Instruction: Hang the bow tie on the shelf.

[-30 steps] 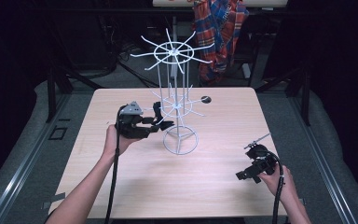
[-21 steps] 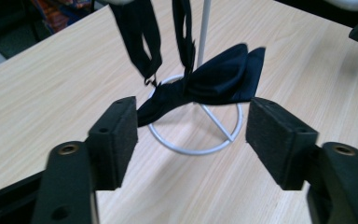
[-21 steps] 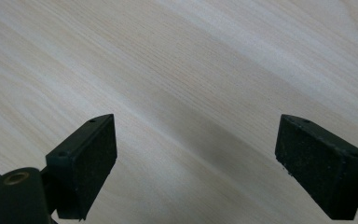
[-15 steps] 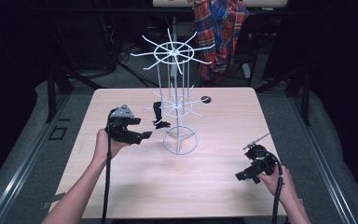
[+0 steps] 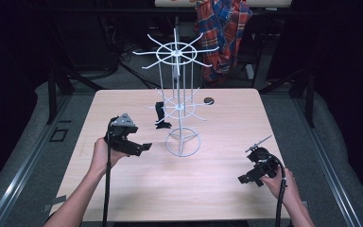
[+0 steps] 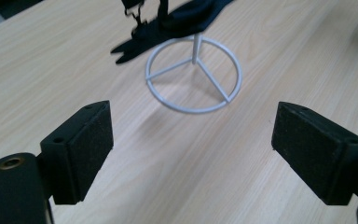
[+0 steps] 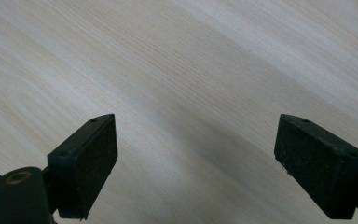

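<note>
Now the left gripper (image 5: 139, 147) hovers just left of the white wire rack (image 5: 179, 106), its 2 fingers (image 6: 81, 149) just released wide with nothing between them. A black item (image 5: 160, 113) hangs on the rack's lower tier. Right gripper (image 5: 246, 178) rests on the surface (image 5: 227, 123), fingers spread and empty.

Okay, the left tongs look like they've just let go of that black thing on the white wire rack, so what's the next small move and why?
Probably draw the left tongs a little further from the white wire rack. Their jaws have just been opening and stand wide with nothing between them, while the black item hangs on a lower arm of the rack, apart from them. The right tongs rest open near the table edge.
</note>
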{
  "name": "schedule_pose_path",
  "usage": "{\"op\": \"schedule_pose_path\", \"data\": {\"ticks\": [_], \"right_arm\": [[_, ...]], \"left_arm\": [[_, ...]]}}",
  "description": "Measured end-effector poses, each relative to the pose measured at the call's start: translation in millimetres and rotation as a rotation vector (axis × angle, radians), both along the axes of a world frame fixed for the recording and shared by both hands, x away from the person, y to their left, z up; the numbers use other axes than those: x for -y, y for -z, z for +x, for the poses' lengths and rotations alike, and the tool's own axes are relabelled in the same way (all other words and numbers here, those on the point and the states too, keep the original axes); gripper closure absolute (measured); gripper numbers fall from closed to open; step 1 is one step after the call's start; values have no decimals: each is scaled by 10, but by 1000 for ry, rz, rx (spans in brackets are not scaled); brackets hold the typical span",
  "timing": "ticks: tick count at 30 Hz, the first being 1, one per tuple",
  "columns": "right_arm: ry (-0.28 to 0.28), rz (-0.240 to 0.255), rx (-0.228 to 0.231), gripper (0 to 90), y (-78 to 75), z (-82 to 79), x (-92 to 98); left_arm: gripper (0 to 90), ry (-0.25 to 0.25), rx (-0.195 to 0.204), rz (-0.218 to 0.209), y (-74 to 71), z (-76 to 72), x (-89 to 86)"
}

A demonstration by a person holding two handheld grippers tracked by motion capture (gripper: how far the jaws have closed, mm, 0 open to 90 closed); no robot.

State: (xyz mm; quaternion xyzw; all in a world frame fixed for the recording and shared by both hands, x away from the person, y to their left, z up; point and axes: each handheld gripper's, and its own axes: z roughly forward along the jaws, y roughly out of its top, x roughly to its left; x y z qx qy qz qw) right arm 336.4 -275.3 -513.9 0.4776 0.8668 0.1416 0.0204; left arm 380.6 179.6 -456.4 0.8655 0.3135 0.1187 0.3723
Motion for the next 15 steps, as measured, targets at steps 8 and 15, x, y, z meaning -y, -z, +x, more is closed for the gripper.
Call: {"op": "schedule_pose_path", "data": {"ticks": [8, 15], "right_arm": [[-6, 44, -19, 129, 20, -1, -11], [-25, 50, -28, 129, 48, 4, -16]], "left_arm": [[72, -21, -43, 69, 100, -145, -45], [34, -40, -67, 134, 198, -247, -82]]}}
